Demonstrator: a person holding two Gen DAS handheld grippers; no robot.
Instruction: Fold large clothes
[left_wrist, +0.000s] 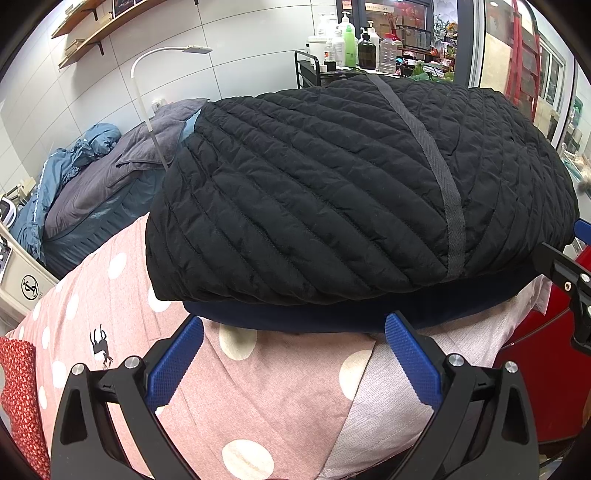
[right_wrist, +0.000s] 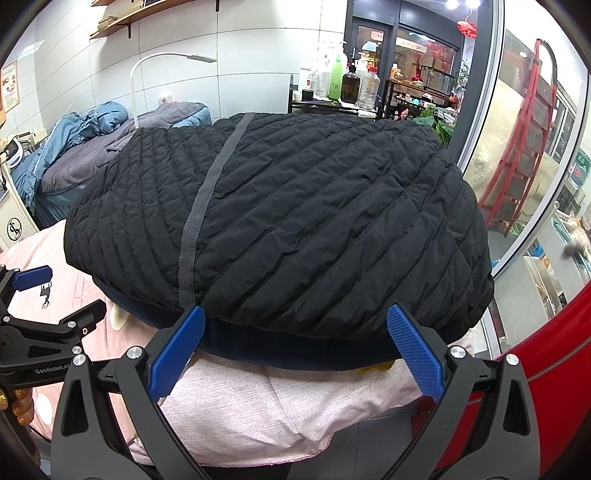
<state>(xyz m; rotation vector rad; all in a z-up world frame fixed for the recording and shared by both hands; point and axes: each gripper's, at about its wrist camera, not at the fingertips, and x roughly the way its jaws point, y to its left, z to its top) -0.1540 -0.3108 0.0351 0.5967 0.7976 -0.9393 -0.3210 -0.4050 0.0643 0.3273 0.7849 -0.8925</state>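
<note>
A black quilted jacket (left_wrist: 332, 192) lies folded in a thick bundle on a pink polka-dot bedsheet (left_wrist: 258, 406), with a dark navy lining (left_wrist: 314, 314) showing along its near edge. It also shows in the right wrist view (right_wrist: 295, 221). My left gripper (left_wrist: 294, 328) is open and empty, its blue fingertips just short of the navy edge. My right gripper (right_wrist: 295, 317) is open and empty, with its blue fingertips at the jacket's near edge. The left gripper shows at the left of the right wrist view (right_wrist: 44, 295).
A second bed with grey and blue bedding (left_wrist: 92, 184) stands at the back left beside a white lamp (left_wrist: 147, 74). A black cart with bottles (left_wrist: 351, 48) is behind. A red object (right_wrist: 535, 369) is at the right, with a glass wall (right_wrist: 517, 147) beyond.
</note>
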